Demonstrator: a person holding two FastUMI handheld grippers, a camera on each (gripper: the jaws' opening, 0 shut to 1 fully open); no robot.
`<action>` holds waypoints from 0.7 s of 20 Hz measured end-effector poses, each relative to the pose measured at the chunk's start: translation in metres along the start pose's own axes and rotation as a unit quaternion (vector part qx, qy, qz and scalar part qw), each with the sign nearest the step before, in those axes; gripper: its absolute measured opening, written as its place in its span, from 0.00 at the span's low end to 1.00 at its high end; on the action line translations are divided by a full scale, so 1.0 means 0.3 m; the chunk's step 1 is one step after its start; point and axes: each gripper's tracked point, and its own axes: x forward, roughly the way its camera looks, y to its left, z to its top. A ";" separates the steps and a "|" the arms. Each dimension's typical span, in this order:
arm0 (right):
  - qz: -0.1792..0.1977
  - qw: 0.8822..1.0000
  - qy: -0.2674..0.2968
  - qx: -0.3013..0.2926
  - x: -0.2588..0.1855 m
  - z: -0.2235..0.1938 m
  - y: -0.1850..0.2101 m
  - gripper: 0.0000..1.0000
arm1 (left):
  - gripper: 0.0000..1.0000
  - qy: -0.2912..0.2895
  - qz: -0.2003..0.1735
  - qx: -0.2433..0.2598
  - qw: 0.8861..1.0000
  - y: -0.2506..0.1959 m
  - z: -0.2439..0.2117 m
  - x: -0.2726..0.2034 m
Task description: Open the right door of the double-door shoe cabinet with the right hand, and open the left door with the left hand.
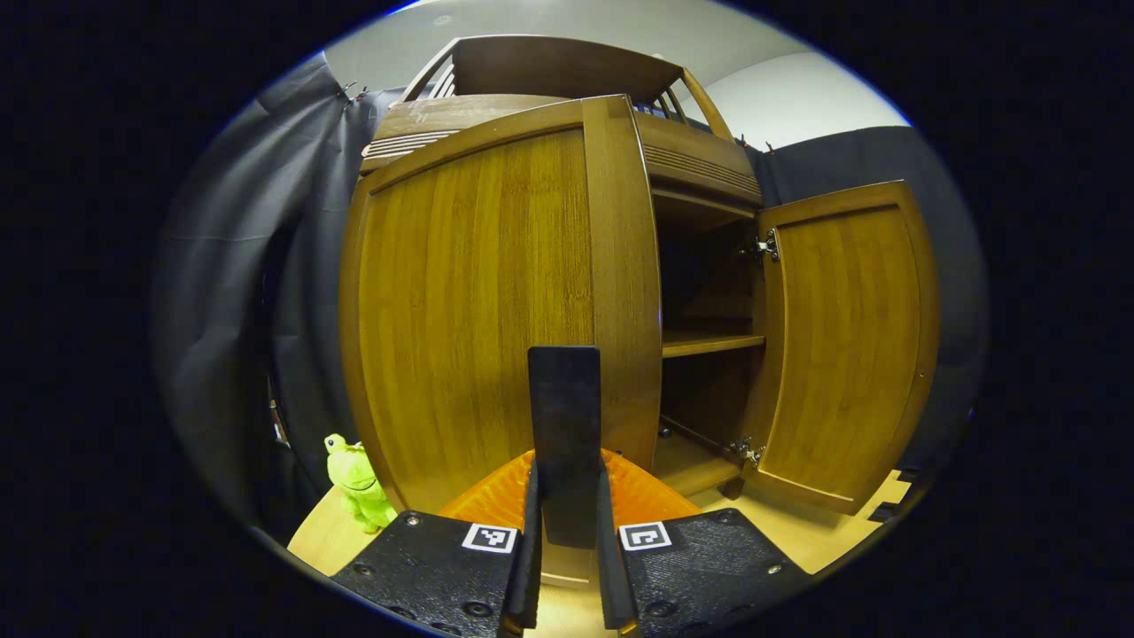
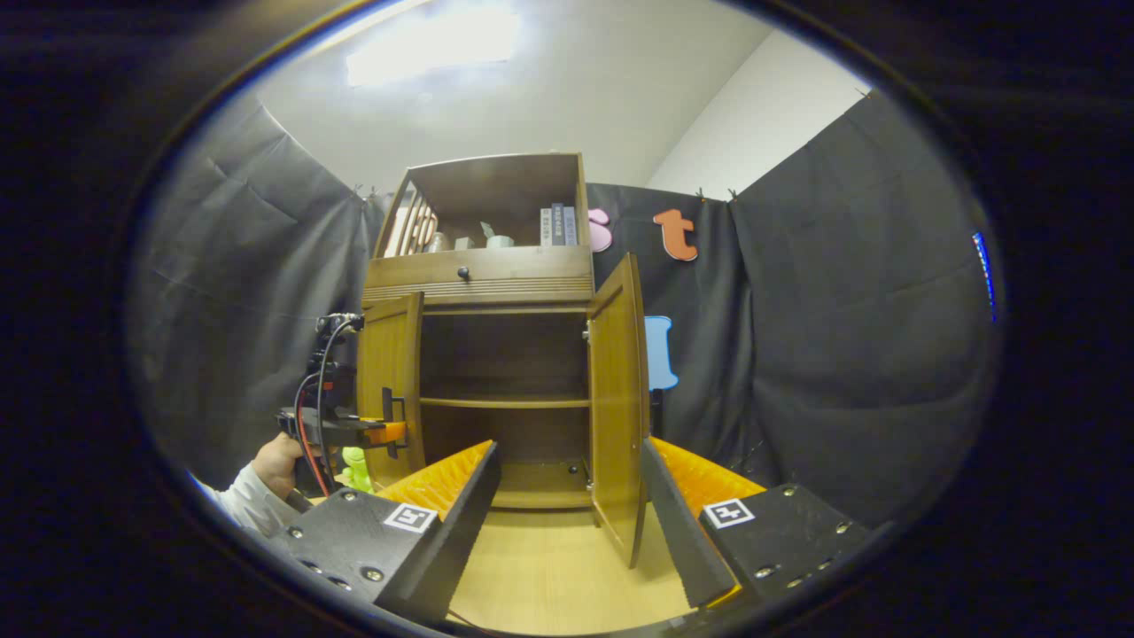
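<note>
The wooden shoe cabinet stands against the cloth wall with both doors swung out. In the left gripper view the left door looms close. Its dark upright handle sits between my left gripper's fingers, which are shut on it. The right door hangs wide open beyond, baring an inner shelf. In the right gripper view my right gripper is open and empty, back from the cabinet, with the right door edge-on ahead. The left gripper, held by a hand, is at the left door.
A green plush toy sits on the wooden floor by the cabinet's left foot. Above the doors are a drawer with a knob and an open top shelf with books. Black cloth walls close in on both sides.
</note>
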 end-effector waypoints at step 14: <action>-0.030 0.999 -0.006 0.022 -0.097 -0.012 -0.087 0.96 | 0.28 0.010 0.027 0.031 0.999 0.171 -0.003 -0.251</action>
